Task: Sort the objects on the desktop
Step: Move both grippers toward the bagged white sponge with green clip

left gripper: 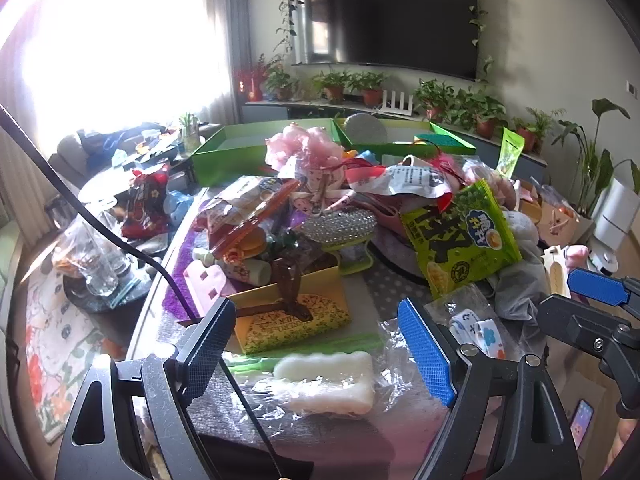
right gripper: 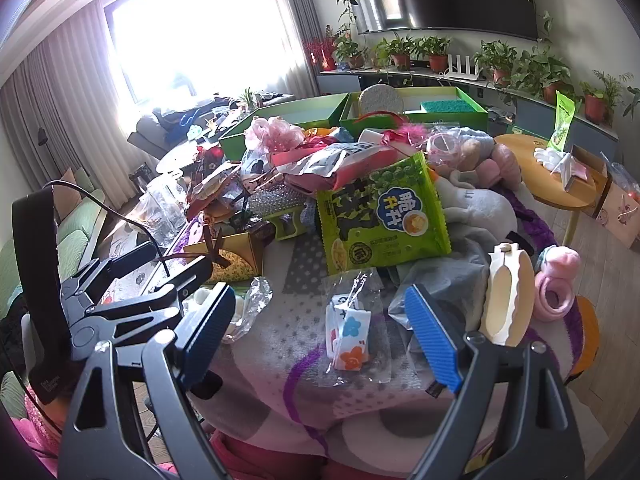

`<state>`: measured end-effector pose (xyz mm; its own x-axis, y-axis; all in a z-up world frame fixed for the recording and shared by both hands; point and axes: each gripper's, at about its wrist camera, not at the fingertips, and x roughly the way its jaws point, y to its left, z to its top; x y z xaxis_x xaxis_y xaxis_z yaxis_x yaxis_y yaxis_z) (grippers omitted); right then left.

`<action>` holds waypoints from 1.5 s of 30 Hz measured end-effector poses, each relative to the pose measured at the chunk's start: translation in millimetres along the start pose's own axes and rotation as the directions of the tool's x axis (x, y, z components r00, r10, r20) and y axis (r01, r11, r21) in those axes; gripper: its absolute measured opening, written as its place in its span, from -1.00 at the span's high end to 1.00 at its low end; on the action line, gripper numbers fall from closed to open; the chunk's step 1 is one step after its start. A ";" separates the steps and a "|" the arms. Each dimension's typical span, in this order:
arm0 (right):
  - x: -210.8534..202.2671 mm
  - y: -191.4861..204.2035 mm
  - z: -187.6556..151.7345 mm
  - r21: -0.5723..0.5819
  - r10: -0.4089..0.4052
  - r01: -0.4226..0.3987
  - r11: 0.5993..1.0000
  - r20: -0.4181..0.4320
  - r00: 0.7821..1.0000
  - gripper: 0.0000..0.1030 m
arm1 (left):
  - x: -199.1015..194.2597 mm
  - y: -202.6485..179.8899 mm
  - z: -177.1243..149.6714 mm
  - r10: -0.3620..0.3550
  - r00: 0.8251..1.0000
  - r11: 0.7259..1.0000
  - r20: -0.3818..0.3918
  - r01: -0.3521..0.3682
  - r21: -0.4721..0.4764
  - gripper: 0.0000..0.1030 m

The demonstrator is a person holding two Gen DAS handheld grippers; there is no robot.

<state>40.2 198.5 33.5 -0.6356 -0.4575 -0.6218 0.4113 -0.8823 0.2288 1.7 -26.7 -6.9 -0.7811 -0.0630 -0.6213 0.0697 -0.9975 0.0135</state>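
Cluttered table [right gripper: 280, 360]: left gripper [left gripper: 320, 344] and right gripper [right gripper: 320, 332] both gape, holding nothing.

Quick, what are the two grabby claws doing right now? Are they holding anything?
Left gripper: jaws wide open, holding nothing, poised over the white sponge in plastic wrap.
Right gripper: jaws wide open, empty, over the small flower-print packet.

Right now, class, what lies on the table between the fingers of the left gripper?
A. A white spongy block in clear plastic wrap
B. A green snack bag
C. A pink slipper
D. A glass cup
A: in the left wrist view, the white block in clear wrap lies between the open fingers of the left gripper.
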 end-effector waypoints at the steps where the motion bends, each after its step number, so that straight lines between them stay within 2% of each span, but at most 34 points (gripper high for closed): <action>1: 0.5 0.8 -0.1 -0.002 0.000 0.000 1.000 -0.001 1.000 -0.69 | -0.6 0.9 -0.2 0.002 1.000 1.000 0.002 -0.002 -0.001 -0.63; 10: 8.0 13.7 -1.2 -0.024 0.014 -0.014 1.000 -0.016 1.000 -0.69 | 1.8 14.8 -2.6 0.025 1.000 0.999 -0.013 -0.025 -0.025 -0.63; 21: 41.1 42.9 -11.8 -0.045 0.092 -0.099 0.994 -0.134 0.987 -0.65 | 4.6 60.5 -11.8 0.057 0.998 0.991 -0.009 -0.058 -0.120 -0.63; 27: 62.5 55.3 -16.7 -0.044 0.118 -0.129 0.991 -0.195 0.974 -0.65 | 8.7 65.8 -20.0 -0.001 1.000 0.995 -0.028 -0.001 -0.095 -0.63; 34: 81.8 54.4 -23.2 -0.017 0.113 -0.122 0.992 -0.252 0.961 -0.58 | 10.7 62.0 -33.7 -0.111 0.993 0.993 -0.050 0.110 -0.030 -0.62; 37: 85.8 53.8 -24.9 -0.013 0.107 -0.115 0.993 -0.265 0.958 -0.47 | 16.2 60.8 -36.9 -0.106 0.992 0.994 -0.071 0.105 -0.017 -0.59; 41: 89.9 57.5 -26.6 -0.020 0.114 -0.125 0.992 -0.280 0.953 -0.33 | 20.2 61.0 -39.2 -0.145 0.985 0.989 -0.091 0.143 -0.020 -0.45; 45: 97.0 58.6 -27.4 -0.003 0.133 -0.141 0.990 -0.299 0.945 -0.25 | 25.9 64.7 -43.0 -0.157 0.980 0.988 -0.120 0.153 -0.036 -0.45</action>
<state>20.6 105.4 -33.9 -0.3501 -0.5169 -0.7812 0.4988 -0.8088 0.3116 12.6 -91.5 -55.9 -0.7022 0.0985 -0.7051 -0.0288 -0.9935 -0.1101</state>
